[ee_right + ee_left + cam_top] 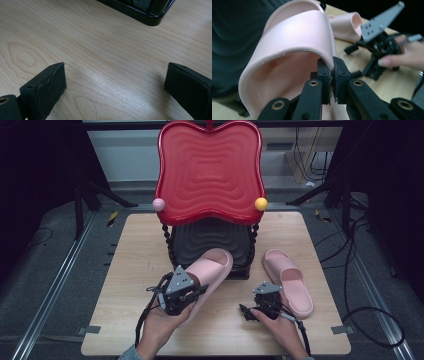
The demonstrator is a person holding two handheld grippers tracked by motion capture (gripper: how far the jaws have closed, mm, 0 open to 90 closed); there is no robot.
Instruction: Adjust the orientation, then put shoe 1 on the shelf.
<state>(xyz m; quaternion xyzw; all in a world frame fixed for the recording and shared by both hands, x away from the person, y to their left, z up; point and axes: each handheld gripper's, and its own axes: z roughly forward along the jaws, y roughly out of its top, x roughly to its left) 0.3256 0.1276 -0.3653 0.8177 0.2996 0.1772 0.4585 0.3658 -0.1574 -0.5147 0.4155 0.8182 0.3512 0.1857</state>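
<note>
At the table's (135,245) near edge the left hand (159,324) carries the left gripper (331,75), its jaws pinching the strap edge of a pink slipper (210,270). The slipper is tilted up, its toe reaching over the front of the rack's (210,170) dark lower shelf (210,240), under the red upper shelf. The step looks like the carry toward the rack; next it needs the toe guided fully onto that shelf before the jaws let go. The hand comes in palm-up from below, wrist angled toward the rack. Further right, the right hand (280,322) rests low near the front edge, the right gripper (115,95) spread wide over bare wood. The second slipper (290,280) lies flat toward the right edge.
</note>
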